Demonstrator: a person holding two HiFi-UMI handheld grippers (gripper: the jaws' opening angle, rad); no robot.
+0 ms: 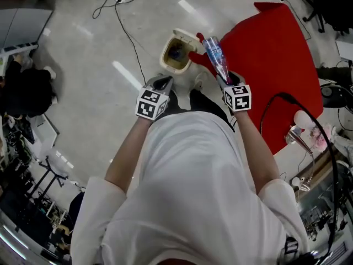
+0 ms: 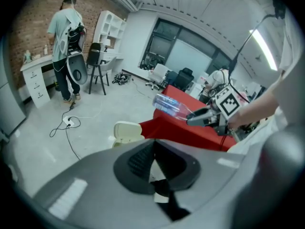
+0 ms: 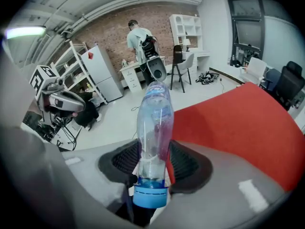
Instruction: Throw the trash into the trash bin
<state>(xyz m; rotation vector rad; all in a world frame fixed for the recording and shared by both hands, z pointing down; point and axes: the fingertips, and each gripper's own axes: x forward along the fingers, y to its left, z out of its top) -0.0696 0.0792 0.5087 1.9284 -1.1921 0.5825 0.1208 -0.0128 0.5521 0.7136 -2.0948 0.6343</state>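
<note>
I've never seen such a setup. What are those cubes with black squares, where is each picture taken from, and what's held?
A person in a white shirt holds a two-jaw gripper in each hand; the marked cubes are parts of them. One picture looks down from a head camera; the others look along each gripper's jaws. The right gripper clamps a clear plastic bottle with a blue cap. The left gripper is shut, empty. On the floor stands a cream trash bin, lid open, beside a red cloth.

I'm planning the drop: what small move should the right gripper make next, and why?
Probably swing the right gripper left toward the trash bin: its lid is open, and the clamped bottle shows beside the opening, not over it.
</note>
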